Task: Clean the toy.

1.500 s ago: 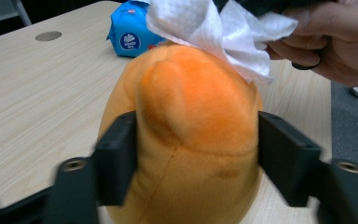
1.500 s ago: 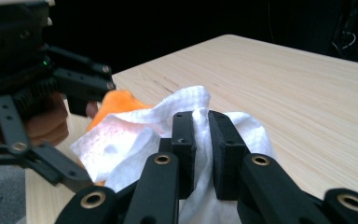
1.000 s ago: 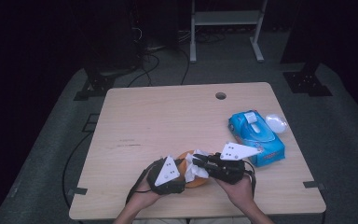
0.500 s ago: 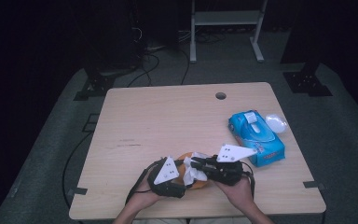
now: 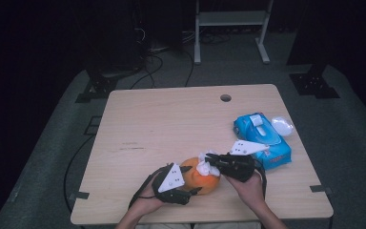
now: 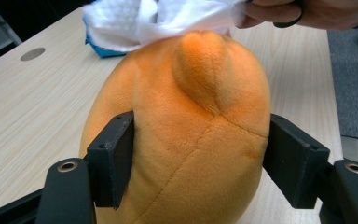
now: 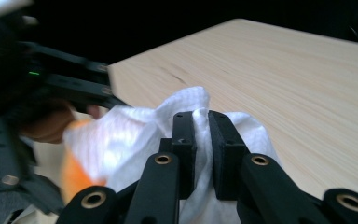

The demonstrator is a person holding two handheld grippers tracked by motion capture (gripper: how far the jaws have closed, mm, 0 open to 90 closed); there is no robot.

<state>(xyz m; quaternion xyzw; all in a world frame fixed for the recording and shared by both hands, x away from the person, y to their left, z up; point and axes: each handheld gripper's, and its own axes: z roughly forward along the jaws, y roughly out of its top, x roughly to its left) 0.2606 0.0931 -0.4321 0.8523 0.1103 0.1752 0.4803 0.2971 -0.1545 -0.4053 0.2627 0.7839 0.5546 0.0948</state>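
An orange plush toy [image 5: 201, 179] lies near the table's front edge. My left gripper [image 5: 190, 191] grips it from the left; in the left gripper view both pads [image 6: 114, 158] press into the plush [image 6: 186, 140], and the jaws have just been closing on it. My right gripper [image 5: 209, 160] comes in from the right, shut on a crumpled white wipe [image 5: 205, 164] that rests on the plush's top. In the right gripper view the wipe [image 7: 135, 135] is pinched between the jaws of that gripper [image 7: 201, 140], with the orange plush [image 7: 72, 175] below it.
A blue pack of wipes [image 5: 262, 138] lies at the right side of the wooden table [image 5: 171, 124], with a small white lid [image 5: 282, 125] beside it. A cable hole [image 5: 225, 98] sits near the far edge. A person's hands hold both grippers.
The right gripper has shifted slightly over the plush's top with the wipe in it. The left gripper has stayed in place around the plush.
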